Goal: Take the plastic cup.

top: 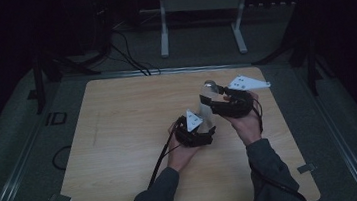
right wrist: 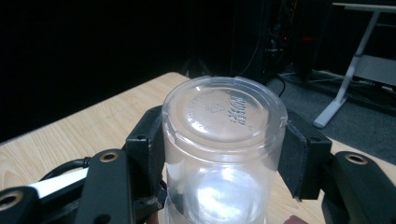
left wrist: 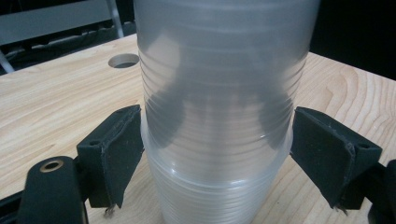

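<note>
**Both jaws on the cup stack, one pair at each end**

My right jaws are clamped on the top cup [right wrist: 224,140] of an upside-down stack of clear plastic cups [top: 206,105], pads pressed flat against its wall just under the base. My left jaws stand at either side of the lower cups [left wrist: 217,140]; the left pad touches the rim edge, and the right one sits at the rim too, though I cannot tell how firmly they press.

My right gripper view shows the embossed round base of the top cup, turned up. My left gripper view shows what that one hides: ribbed walls nested one inside another, with at least two rims stepping out near the bottom. I cannot count the cups exactly.

From the high view I see one stack, leaning, held above the wooden table [top: 120,137] between my left gripper [top: 195,129] and my right gripper [top: 227,100], each carrying one grey three-cornered plate.

A round hole [left wrist: 123,60] is cut in the table beyond the stack. A white metal frame [top: 199,8] stands on the floor past the table's far edge, with dark cables [top: 129,55] beside it.
</note>
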`<state>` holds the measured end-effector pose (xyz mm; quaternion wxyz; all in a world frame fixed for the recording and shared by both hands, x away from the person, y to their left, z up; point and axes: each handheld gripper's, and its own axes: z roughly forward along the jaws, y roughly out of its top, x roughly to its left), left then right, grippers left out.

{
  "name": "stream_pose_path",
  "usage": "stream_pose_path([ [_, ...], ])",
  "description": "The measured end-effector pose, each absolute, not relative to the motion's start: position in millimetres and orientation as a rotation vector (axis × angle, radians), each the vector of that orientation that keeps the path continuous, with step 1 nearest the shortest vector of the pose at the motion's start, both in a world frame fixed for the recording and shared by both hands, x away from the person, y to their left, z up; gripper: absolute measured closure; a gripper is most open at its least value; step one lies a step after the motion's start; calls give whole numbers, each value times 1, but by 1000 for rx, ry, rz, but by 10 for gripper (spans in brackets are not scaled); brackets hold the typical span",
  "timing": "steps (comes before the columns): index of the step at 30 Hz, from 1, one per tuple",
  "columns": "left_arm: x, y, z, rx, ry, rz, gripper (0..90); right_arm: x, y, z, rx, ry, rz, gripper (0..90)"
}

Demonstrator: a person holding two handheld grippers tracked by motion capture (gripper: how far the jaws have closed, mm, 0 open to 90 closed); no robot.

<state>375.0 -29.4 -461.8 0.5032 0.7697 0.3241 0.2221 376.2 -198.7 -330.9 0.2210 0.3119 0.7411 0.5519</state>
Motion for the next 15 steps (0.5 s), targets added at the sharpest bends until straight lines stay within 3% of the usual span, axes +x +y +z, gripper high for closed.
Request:
stream_pose_path([
  [15, 366, -20, -451, 1835, 775, 536, 177, 367, -205, -314, 833, 2008, 1567, 406],
])
